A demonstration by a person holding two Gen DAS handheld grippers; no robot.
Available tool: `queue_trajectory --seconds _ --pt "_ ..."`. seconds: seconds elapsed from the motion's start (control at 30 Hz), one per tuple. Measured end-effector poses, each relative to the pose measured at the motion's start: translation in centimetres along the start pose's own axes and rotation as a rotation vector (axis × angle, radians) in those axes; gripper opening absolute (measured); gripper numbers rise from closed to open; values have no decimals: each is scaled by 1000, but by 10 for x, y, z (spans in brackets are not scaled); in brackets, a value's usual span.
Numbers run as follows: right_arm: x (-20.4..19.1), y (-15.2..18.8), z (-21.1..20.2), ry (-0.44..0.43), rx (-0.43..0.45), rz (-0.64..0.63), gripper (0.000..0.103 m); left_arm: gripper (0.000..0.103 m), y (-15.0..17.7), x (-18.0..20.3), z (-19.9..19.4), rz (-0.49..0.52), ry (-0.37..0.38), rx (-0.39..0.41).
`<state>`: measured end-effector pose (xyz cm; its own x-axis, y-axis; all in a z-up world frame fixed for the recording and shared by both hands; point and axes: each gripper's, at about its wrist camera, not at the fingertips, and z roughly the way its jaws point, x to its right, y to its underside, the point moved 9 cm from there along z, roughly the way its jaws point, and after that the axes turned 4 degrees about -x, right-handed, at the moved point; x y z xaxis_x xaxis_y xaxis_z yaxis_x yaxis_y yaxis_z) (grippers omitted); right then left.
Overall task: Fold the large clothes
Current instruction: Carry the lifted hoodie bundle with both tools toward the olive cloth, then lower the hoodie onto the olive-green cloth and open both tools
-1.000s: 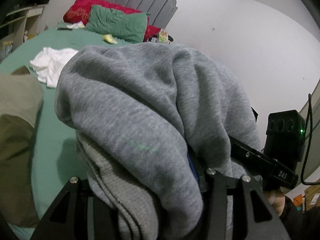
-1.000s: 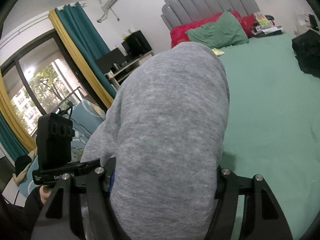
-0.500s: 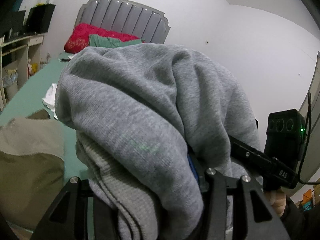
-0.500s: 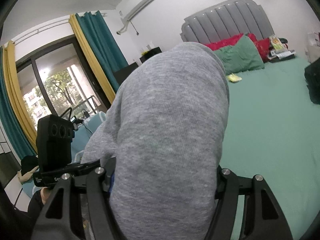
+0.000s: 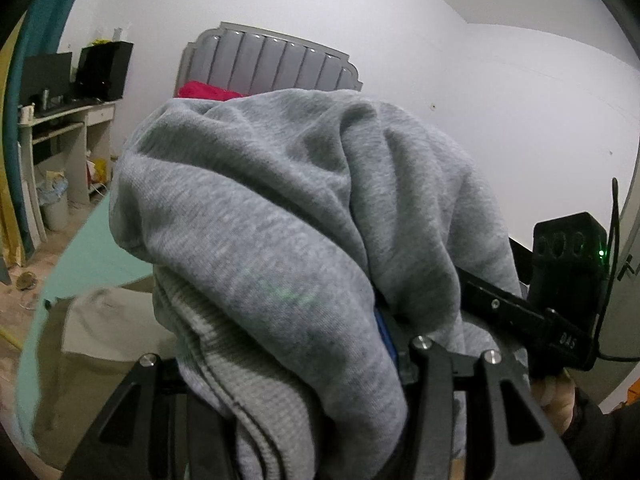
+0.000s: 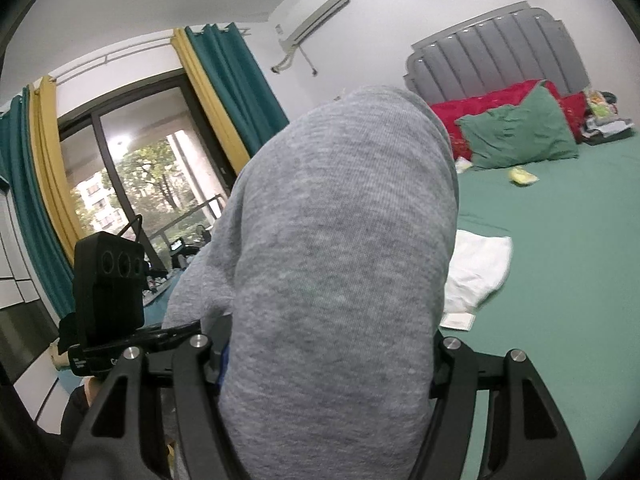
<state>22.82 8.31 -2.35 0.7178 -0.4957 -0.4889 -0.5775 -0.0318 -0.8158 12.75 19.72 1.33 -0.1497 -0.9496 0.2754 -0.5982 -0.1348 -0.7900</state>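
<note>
Above the green bed (image 6: 560,280), the grey sweatshirt (image 5: 280,220) hangs bunched between both tools. From the left gripper (image 5: 288,364), pinching a thick wad with ribbed hem, the cloth runs sideways to the right gripper (image 6: 324,344), clamped on another fat bundle. Its long axis spans the two hands, neither nearer, well clear of the white cloth (image 6: 476,268) on the bed.

Bed (image 6: 568,264) w/ green sheet, grey padded headboard (image 6: 492,52) vs white wall. Left of headboard: AC unit (image 6: 310,14) up high, then teal + yellow curtains (image 6: 218,92) framing glass balcony door (image 6: 132,184), daylight, trees outside. Desk (image 5: 66,136) left of headboard too.
</note>
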Motion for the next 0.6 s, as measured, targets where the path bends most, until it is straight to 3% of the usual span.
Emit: queue_trajectory --seconds 0.27,0.43,0.53,0.6 --pt "-30 -1 79 -83 -7 60 64 48 -19 -76 -28 25 -99 -8" --pt "-27 17 140 -84 -45 144 65 52 -15 -137 -15 3 -131 -68" --pt "-5 57 187 -49 -130 237 73 63 16 -196 14 -67 -191 -173" --pt "23 108 228 -3 -263 322 81 69 37 -235 37 -143 -245 -240"
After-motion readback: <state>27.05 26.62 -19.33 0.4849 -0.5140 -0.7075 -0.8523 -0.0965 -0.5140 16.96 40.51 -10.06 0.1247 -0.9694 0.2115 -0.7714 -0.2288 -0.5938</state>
